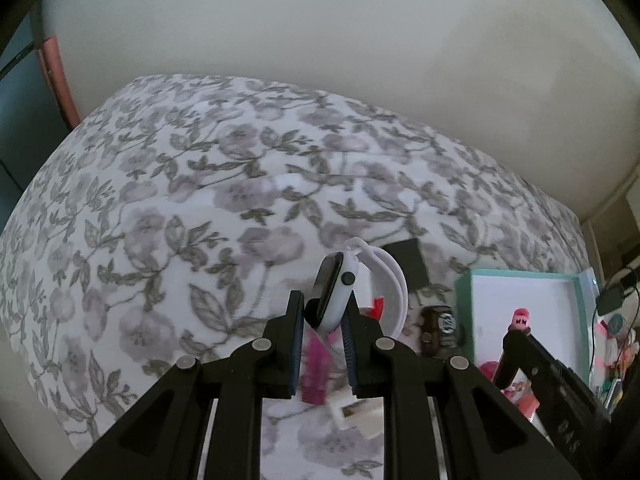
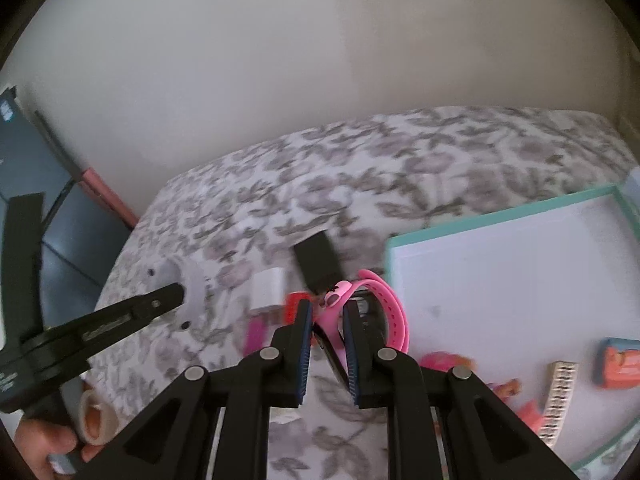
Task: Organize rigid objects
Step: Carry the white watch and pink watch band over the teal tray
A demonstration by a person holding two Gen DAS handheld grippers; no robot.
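My left gripper (image 1: 323, 312) is shut on a white smartwatch (image 1: 340, 292) with a dark screen and looped white strap, held above the floral bed cover. My right gripper (image 2: 327, 316) is shut on a pink smartwatch (image 2: 376, 304), held up just left of the teal-rimmed white box (image 2: 500, 216). The left gripper with the white watch (image 2: 188, 292) also shows at the left of the right wrist view. The right gripper (image 1: 516, 332) shows at the lower right of the left wrist view, over the box (image 1: 520, 292).
On the cover lie a black rectangular block (image 2: 318, 258), a white charger block (image 2: 266, 286), a magenta stick (image 2: 256, 334), a red item (image 2: 292, 306) and a tape roll (image 2: 94, 416). Small toys and a measuring tape (image 2: 558, 396) lie in the box. A wall stands behind the bed.
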